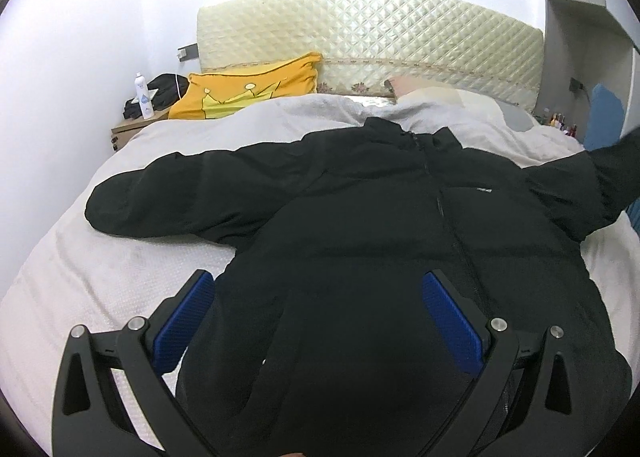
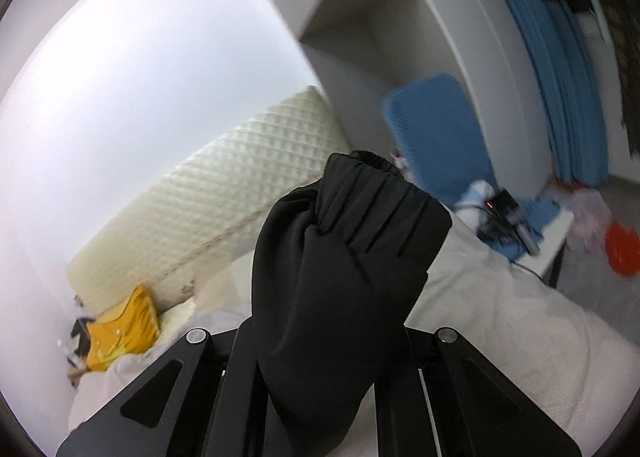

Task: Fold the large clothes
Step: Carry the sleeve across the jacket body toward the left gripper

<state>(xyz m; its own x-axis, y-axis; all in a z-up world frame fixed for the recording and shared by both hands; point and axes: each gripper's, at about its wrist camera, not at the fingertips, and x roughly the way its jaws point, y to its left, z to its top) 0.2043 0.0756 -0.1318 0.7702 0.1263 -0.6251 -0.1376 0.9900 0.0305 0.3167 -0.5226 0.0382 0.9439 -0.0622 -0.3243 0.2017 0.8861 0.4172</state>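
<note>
A large black jacket [image 1: 380, 225] lies front up on the white bed [image 1: 100, 277], sleeves spread to both sides. My left gripper [image 1: 320, 317] is open over the jacket's lower left hem, its blue pads [image 1: 184, 317] straddling the fabric edge. My right gripper [image 2: 324, 337] is shut on the jacket's right sleeve [image 2: 340, 257] and holds the cuff lifted above the bed; the fabric hides its fingertips. The lifted sleeve also shows at the far right of the left wrist view [image 1: 612, 161].
A yellow pillow [image 1: 248, 85] and a quilted headboard [image 1: 380, 37] are at the bed's head. A nightstand [image 1: 132, 125] with a bottle stands at the left. A blue cushion [image 2: 436, 133] and a cluttered side table [image 2: 552, 233] are beyond the bed's right side.
</note>
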